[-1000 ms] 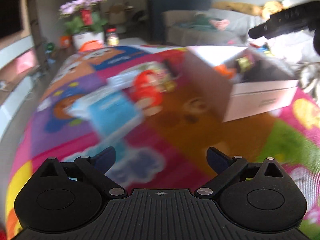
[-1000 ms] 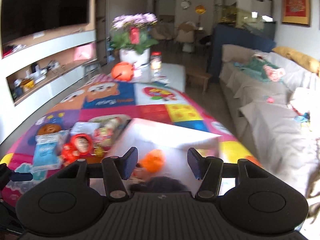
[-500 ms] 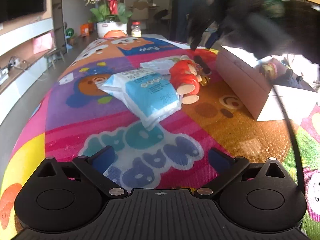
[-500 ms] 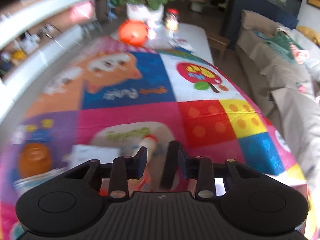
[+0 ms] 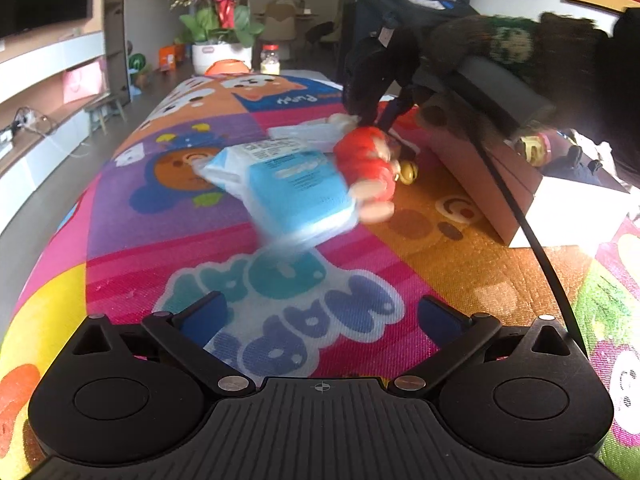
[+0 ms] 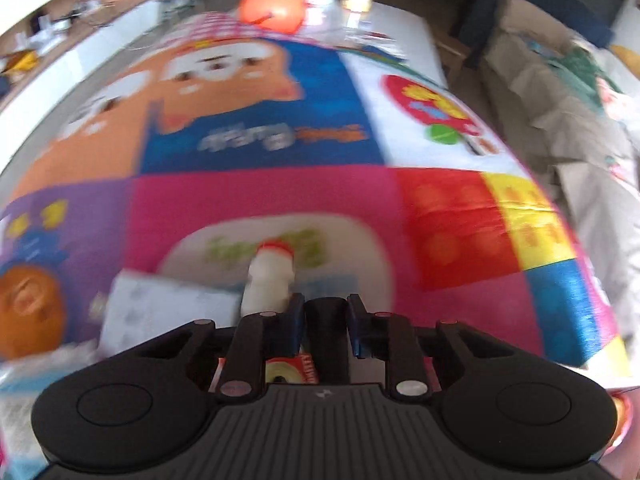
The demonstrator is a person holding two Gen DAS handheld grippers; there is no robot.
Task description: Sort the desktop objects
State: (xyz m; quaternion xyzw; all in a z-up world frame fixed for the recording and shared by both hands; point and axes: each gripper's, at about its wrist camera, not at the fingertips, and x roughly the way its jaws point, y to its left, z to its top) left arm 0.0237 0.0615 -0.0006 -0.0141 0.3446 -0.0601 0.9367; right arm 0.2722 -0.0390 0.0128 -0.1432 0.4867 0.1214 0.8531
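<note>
**Right gripper at the pile, left hangs back**

Our right gripper (image 6: 325,322) has its fingers closed on a dark object (we cannot identify it), beside the small bottle (image 6: 269,278). Our left gripper (image 5: 320,316), spread wide and empty, faces the blue packet (image 5: 296,196) straight ahead.

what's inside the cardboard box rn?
In the left wrist view, the cardboard box shows a dark-red, gold-patterned object and something dark beside it. The right gripper and the person's arm cover the rest of the inside, so other contents can't be seen.
</note>
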